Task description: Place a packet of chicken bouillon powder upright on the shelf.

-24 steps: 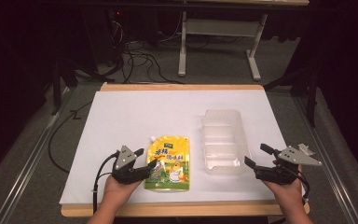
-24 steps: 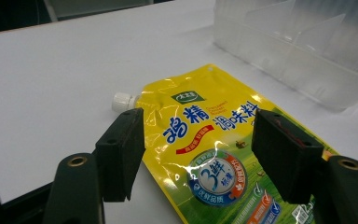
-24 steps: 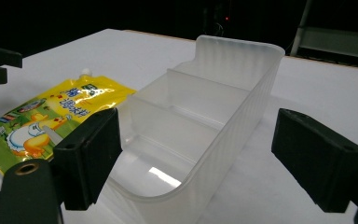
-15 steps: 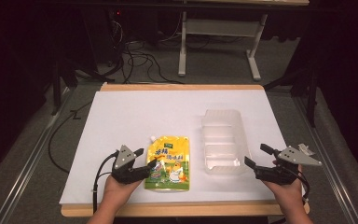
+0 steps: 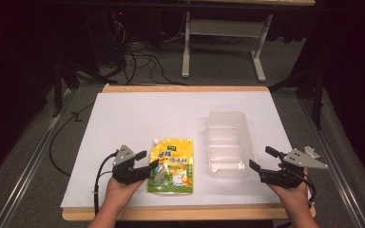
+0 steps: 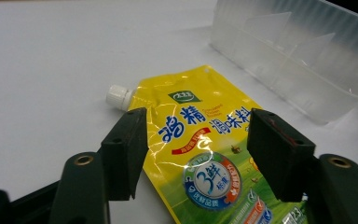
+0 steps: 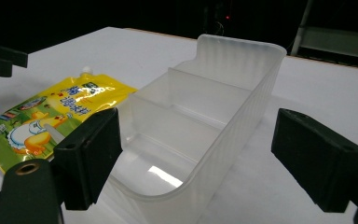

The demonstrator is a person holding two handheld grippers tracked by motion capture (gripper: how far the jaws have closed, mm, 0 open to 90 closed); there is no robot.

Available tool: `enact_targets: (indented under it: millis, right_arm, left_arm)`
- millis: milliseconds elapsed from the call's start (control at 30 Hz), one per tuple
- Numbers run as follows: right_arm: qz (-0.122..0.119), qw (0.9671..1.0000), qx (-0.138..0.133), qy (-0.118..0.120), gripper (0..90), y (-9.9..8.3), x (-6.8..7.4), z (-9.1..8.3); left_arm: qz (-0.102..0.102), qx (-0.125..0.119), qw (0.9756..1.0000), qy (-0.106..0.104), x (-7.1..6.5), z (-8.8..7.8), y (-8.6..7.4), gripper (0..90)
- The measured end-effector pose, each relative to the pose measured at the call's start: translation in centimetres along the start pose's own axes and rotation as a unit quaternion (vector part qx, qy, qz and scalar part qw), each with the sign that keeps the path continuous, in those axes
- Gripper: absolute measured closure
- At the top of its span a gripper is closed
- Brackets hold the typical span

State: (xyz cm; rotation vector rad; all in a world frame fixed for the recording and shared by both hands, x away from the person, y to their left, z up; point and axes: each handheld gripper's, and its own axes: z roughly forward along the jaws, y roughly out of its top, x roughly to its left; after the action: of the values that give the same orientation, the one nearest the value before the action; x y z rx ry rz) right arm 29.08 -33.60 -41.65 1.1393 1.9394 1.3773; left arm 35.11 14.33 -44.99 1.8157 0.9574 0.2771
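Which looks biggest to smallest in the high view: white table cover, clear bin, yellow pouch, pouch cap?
1. White table cover, by far the largest.
2. Clear bin.
3. Yellow pouch, slightly smaller in footprint than the bin; fairly close, so treat this order as loose.
4. Pouch cap, tiny.

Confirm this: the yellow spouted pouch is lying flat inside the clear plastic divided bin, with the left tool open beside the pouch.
Not right. The yellow spouted pouch lies flat on the white table, beside the clear plastic divided bin, not inside it; the bin's compartments hold nothing. The high view shows this. The rest stands: the left tool is open at the pouch's edge.
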Motion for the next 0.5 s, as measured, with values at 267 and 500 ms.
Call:
enact_targets:
  millis: [267,500]
  right_arm:
    - [-0.004,1.0000,0.004,0.000,16.1,-0.1,0.1,0.2]
    - [-0.004,1.0000,0.008,0.001,16.2,-0.1,0.0,0.3]
  left_arm:
    - [-0.066,0.030,0.9974,0.003,2.9,2.4,0.2,44.0]
    - [-0.125,0.061,0.9902,0.013,5.4,4.5,0.3,45.8]
